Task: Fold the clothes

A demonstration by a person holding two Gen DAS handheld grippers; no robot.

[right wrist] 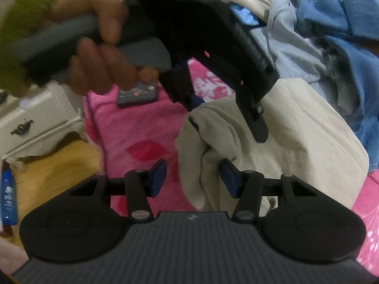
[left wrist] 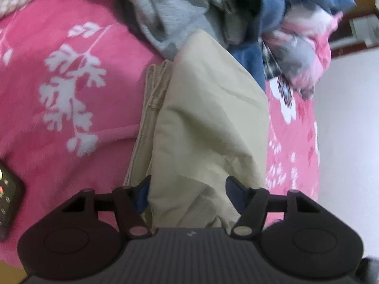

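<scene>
While both grippers stand part-open, soft beige trousers [left wrist: 203, 123] lie creased on the fuzzy pink floral blanket [left wrist: 71, 75].

Left gripper [left wrist: 187, 189] straddles the trousers' near fold, blue pads apart; whether they press the cloth I cannot tell. Right gripper [right wrist: 193, 177] has one pad beside a puckered fold, the other clear, nothing clamped. Beyond the trousers sits a rumpled heap: grey knit [left wrist: 170, 14], blue denim [left wrist: 267, 11]. Left of them lies a dark flat remote [left wrist: 9, 196].
</scene>
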